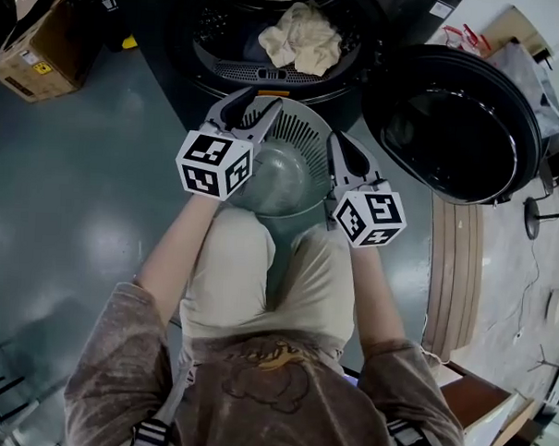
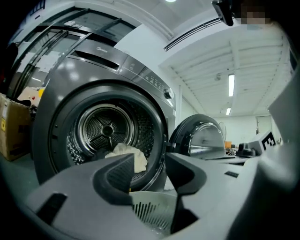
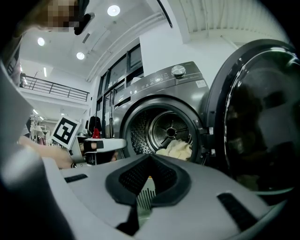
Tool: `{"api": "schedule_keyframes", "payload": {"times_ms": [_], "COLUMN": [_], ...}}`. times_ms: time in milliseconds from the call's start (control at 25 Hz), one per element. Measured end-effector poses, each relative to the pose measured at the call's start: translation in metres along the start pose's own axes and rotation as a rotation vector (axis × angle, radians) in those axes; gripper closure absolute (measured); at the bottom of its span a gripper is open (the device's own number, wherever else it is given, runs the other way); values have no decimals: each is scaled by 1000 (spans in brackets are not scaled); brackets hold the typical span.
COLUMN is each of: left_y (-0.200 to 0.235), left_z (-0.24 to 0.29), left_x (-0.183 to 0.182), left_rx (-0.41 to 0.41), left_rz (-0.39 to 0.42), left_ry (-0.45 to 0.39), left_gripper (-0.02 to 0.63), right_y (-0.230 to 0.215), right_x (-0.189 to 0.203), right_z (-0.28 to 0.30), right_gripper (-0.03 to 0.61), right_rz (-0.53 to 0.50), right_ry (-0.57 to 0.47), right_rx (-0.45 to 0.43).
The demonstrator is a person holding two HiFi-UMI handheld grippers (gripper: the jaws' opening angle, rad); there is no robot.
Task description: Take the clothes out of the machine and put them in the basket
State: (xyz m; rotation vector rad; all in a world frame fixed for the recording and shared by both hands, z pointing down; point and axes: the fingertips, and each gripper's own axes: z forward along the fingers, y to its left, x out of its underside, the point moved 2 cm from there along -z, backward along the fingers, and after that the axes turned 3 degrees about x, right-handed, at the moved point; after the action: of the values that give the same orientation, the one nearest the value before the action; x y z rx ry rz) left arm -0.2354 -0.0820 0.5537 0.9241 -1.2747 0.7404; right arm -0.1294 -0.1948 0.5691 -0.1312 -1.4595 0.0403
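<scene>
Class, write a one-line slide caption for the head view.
The left tool and right tool hang over the basket before the open machine, cream clothes in its drum.

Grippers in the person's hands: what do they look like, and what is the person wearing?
The left gripper and right gripper are pale grey plastic with two black ribbed jaw pads each. Each carries a white cube printed with black square markers. No cables show. The person wears a mottled brown top with elbow-length sleeves and pale beige trousers or shorts.

washing machine (image 2: 105,86), upper front panel: small brand word, seemingly "midea". cardboard box (image 1: 36,42): yellow sticker (image 1: 41,68) and dark print, too small to read.
</scene>
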Motion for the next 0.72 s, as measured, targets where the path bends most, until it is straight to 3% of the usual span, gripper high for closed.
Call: {"api": "schedule_keyframes", "payload": {"times_ms": [160, 280, 720], "left_y": [10, 25, 67], "left_z": [27, 54, 161], "left_x": [14, 23, 70], "left_rx": [13, 2, -22], "left_rz": [-4, -21, 113], "left_ry": [37, 53, 202], "left_gripper": [260, 173, 150], "right_y": [-2, -1, -12], "right_x": [2, 3, 18], "right_z": [-6, -9, -13], "right_gripper": [580, 580, 580], "right_rz": [12, 12, 40], "right_ry": [-4, -5, 20], "right_rx": [6, 10, 64]}}
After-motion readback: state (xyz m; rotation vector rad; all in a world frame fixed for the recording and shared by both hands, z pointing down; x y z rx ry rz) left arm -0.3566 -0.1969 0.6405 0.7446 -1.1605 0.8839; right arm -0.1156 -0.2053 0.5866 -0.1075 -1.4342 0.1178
